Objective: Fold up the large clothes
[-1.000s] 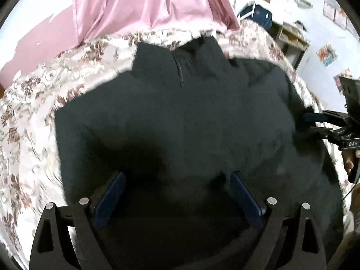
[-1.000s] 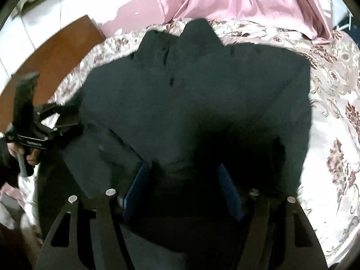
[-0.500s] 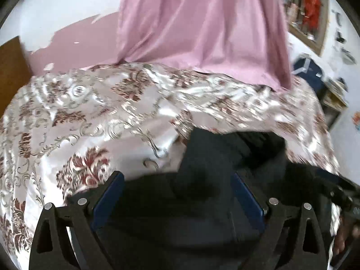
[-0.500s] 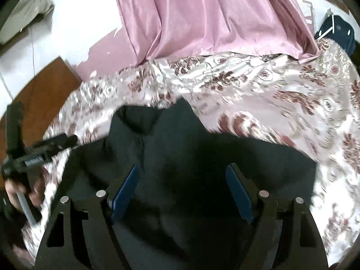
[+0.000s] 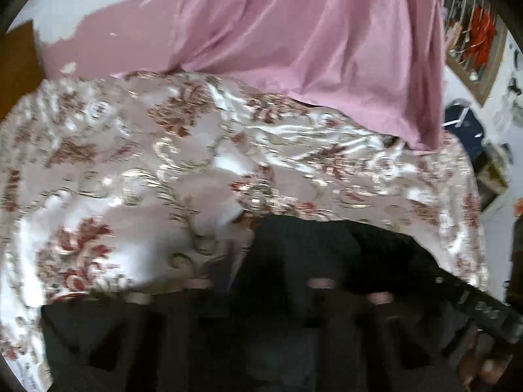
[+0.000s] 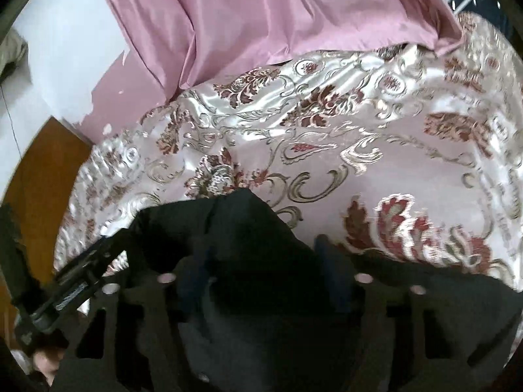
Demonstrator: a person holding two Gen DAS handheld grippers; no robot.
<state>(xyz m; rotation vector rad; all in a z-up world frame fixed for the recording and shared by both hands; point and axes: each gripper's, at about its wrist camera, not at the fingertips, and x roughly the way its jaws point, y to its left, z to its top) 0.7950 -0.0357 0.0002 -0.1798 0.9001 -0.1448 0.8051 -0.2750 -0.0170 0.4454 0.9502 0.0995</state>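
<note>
Floral bedspread, no legible txt.

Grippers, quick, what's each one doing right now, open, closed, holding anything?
Left gripper: cannot tell; black garment hides its fingers.
Right gripper: open, garment bunched between its fingers.

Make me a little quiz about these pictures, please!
1. True or false: the black garment lies on a plain blue sheet.
2. What hangs behind the shiny floral bedspread? A) a pink satin curtain B) green blinds C) a mirror
3. Fill in: in the right wrist view, the brown wooden board shows at the ___ edge of the picture.

Key: 1 false, it lies on the floral bedspread; 2 A; 3 left.
</note>
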